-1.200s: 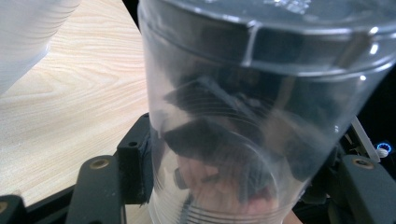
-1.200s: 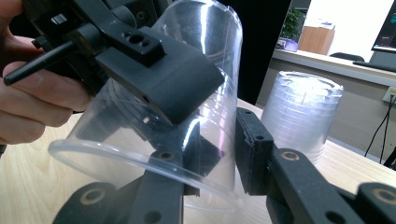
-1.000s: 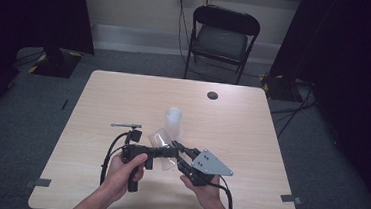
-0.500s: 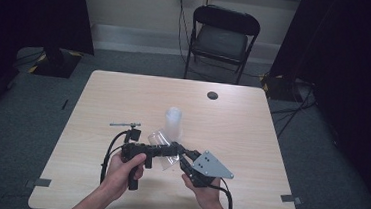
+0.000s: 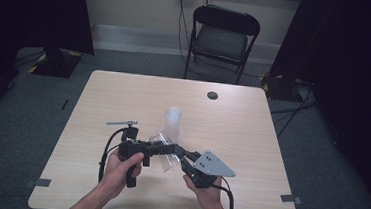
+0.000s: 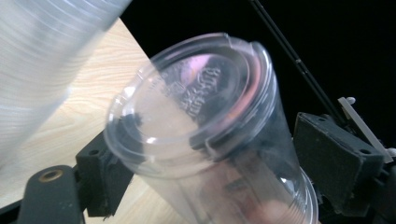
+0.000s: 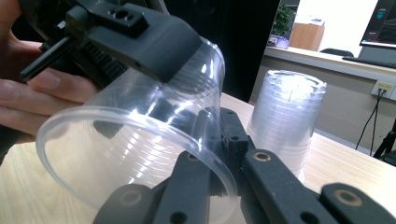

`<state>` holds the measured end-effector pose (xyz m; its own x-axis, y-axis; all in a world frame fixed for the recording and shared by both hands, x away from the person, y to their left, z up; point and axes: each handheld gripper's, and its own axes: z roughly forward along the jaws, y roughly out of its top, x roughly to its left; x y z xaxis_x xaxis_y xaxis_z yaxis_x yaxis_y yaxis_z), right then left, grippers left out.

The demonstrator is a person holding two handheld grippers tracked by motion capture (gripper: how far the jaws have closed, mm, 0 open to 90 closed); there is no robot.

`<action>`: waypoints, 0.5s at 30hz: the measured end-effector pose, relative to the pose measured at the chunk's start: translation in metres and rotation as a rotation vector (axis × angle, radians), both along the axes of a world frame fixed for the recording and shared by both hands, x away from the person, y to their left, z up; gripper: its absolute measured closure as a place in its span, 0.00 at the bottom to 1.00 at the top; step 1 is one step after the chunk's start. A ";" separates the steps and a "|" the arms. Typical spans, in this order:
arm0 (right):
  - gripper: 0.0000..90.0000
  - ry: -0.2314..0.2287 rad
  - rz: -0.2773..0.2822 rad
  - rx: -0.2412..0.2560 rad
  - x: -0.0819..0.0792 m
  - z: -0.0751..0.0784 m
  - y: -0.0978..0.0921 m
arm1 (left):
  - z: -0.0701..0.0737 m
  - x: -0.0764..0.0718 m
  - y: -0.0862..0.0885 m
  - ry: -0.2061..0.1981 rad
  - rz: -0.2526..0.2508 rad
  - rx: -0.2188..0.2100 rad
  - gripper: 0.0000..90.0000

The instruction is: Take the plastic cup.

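Your left gripper (image 5: 166, 148) clamps the clear cup (image 5: 163, 153) across its body, tipped sideways. Your right gripper (image 5: 185, 154) pinches its rim, with the cup stack (image 5: 173, 121) standing just beyond.

Clear cup (image 7: 140, 144); black hand-held gripper (image 5: 170, 149); light woodgrain table (image 5: 251, 140).

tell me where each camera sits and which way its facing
High view: above the person's side, facing forward and down on the table; both forearms, left tool and right tool show.
Left gripper view: on the left tool, looking along its jaws at the clear cup's base.
Right gripper view: on the right tool, facing the cup's open rim and the cup stack; fingers show.
All share the clear cup.
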<state>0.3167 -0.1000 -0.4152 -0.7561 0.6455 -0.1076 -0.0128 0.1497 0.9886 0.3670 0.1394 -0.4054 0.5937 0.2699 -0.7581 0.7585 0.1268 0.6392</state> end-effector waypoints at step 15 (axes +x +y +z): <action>1.00 0.069 0.038 0.004 0.002 -0.007 -0.004 | -0.001 0.002 0.009 -0.063 0.061 0.064 0.17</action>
